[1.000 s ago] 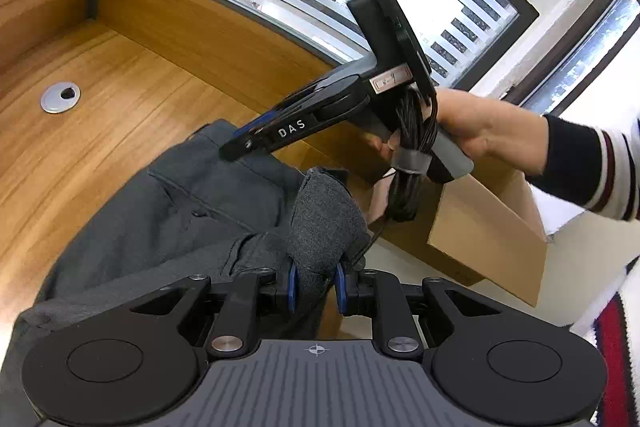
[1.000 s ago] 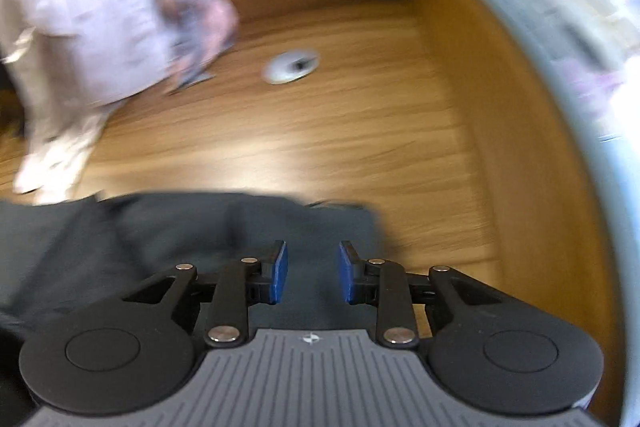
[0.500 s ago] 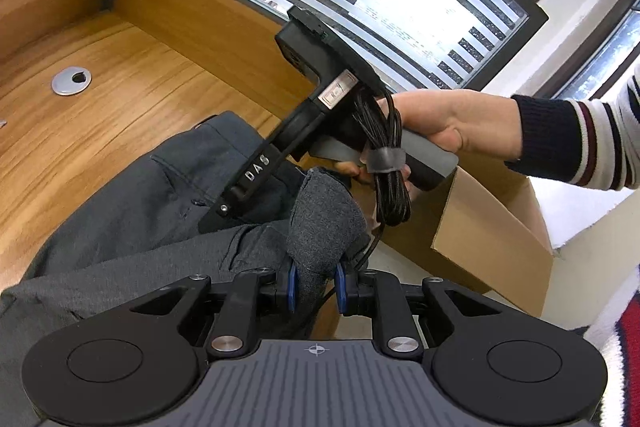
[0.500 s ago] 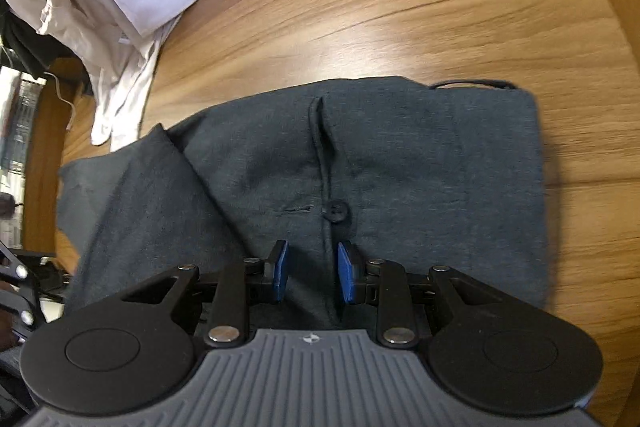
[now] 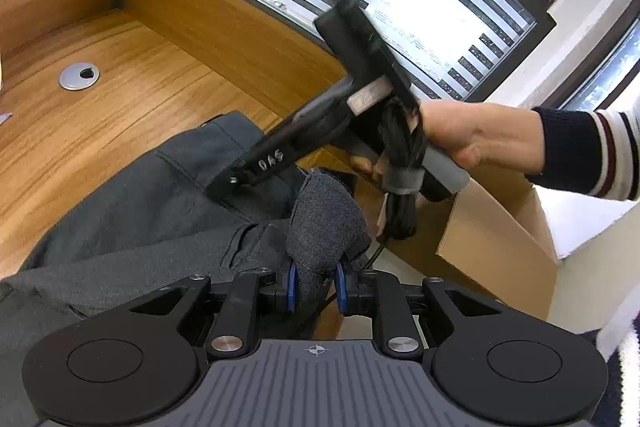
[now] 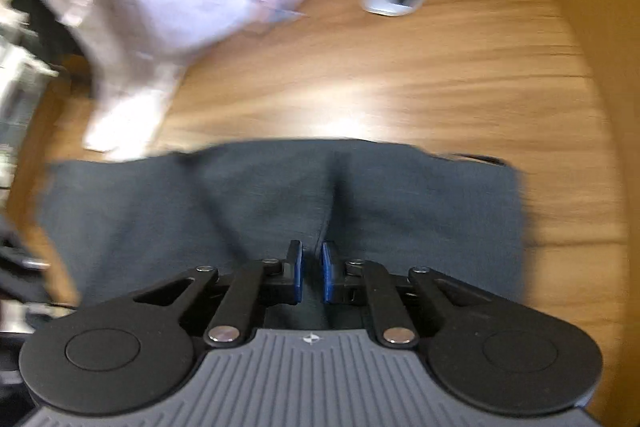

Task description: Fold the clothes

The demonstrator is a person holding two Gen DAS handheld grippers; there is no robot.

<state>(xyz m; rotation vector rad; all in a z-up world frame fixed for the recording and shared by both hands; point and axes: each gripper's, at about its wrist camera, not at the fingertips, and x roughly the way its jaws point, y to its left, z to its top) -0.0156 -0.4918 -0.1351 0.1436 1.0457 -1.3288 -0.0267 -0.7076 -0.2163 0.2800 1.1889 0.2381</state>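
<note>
While the left gripper (image 5: pixel 313 287) pinches a raised fold of the dark grey woven trousers (image 6: pixel 420 203) on the wooden table (image 6: pixel 440 79), the right gripper (image 6: pixel 312 273), directly above their middle, has just been closing on the cloth.

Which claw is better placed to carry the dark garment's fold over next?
Left, probably. The left claw is already clamped on a bunched fold of the dark garment. The right claw has just been closing at the garment's near edge; blur hides its grip.

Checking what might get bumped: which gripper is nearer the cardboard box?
Right. The right gripper, tip down on the grey trousers, hangs just before the cardboard box; the left gripper sits nearer the camera, clamping trouser fabric.
</note>
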